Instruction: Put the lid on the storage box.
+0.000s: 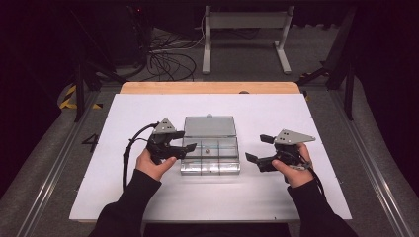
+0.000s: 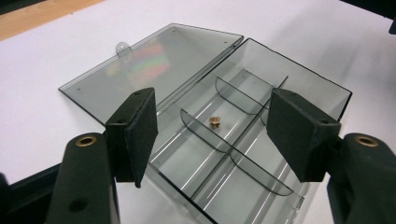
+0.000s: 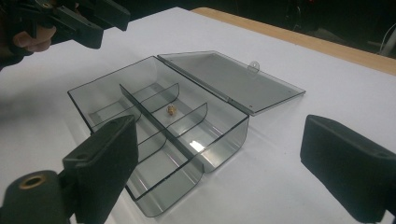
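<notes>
While both grippers gape empty, the left gripper (image 1: 184,147) hovers at frame centre over the open compartment box (image 1: 210,153); the right gripper (image 1: 257,149) sits lower right.

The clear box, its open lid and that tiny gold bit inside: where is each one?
Clear box (image 3: 219,140), right gripper view: its near side wall.
Lid (image 2: 154,65), left gripper view: middle of the flat panel.
Gold bit (image 2: 215,121), left gripper view: its top.
</notes>
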